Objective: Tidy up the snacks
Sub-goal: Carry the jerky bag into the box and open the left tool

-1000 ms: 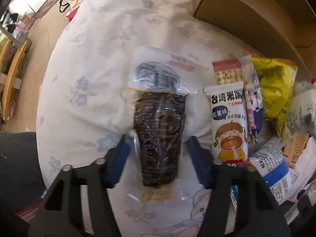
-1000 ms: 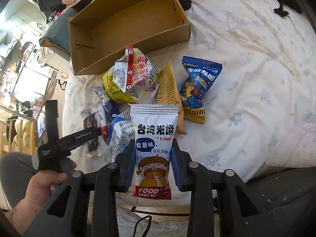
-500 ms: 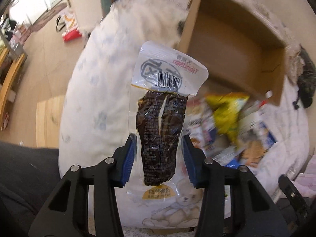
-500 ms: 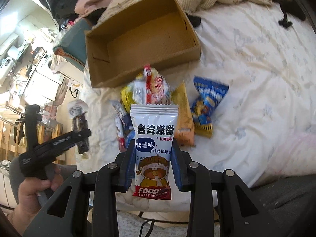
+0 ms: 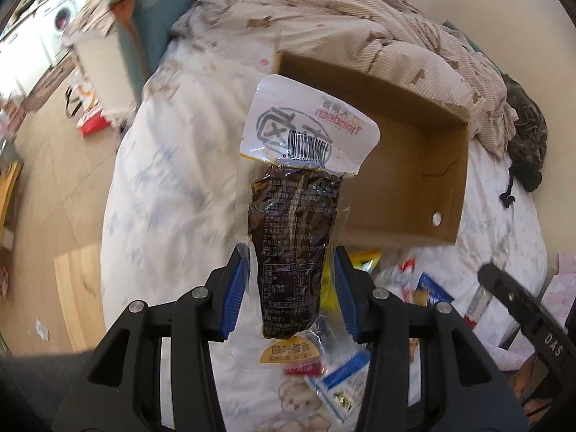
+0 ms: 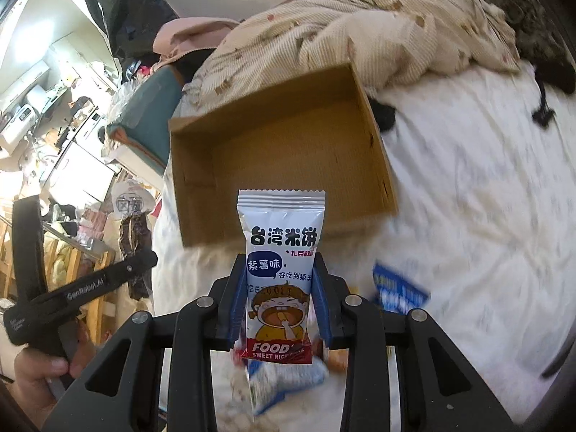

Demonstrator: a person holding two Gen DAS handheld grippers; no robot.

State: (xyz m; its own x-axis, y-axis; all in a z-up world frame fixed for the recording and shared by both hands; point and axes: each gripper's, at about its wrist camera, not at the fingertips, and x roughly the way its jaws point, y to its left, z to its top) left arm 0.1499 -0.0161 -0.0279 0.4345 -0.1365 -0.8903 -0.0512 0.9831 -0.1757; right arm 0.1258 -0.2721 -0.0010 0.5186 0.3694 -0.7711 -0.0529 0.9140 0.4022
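A lived-in home bedroom. A bed with a white floral sheet [image 6: 486, 187] fills most of the scene, with a crumpled beige patterned quilt [image 5: 360, 36] heaped at its far end. An open cardboard box [image 6: 288, 151] sits on the mattress, and snack packets [image 5: 424, 288] lie scattered on the sheet. Beside the bed are light wood flooring [image 5: 46, 165], a washing machine [image 5: 61, 14] in the background, and cluttered shelves and household items [image 6: 46, 115].

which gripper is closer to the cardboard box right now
Hard to call; probably the right. The right gripper, shut on the rice cake packet, faces the cardboard box head-on. The left gripper, holding the dark snack pouch, sits off the box's left corner.
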